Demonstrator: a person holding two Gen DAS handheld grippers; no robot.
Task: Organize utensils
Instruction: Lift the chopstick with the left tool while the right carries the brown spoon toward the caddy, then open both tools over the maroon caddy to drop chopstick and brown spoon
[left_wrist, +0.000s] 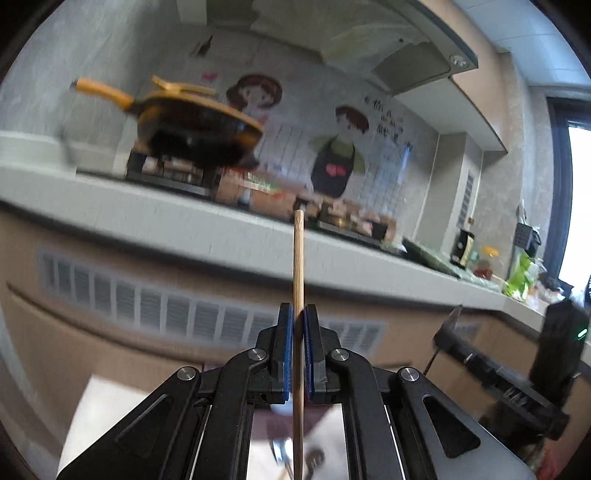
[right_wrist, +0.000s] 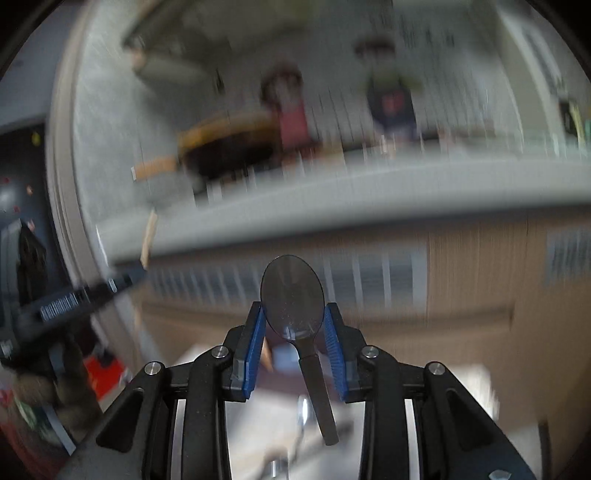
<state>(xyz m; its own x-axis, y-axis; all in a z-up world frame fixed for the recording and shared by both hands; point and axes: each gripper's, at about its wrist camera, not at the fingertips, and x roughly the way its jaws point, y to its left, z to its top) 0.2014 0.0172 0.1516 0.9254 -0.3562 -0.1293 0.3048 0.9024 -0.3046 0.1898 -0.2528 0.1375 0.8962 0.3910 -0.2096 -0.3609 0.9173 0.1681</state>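
The left claw (left_wrist: 298, 321) pinches a thin stick between near-closed pads, while the right claw (right_wrist: 293, 319) grips wider.

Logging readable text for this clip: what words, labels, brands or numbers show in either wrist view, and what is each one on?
Nothing can be quoted with confidence.
Wall mural: dark handwritten characters beside the aproned cartoon figure, too blurred to read.
Bottle at the far end of the counter: its label is too small to read.
Other gripper's side in the right wrist view: white embossed lettering, smeared by motion.
Spoon and wooden stick: no markings visible.
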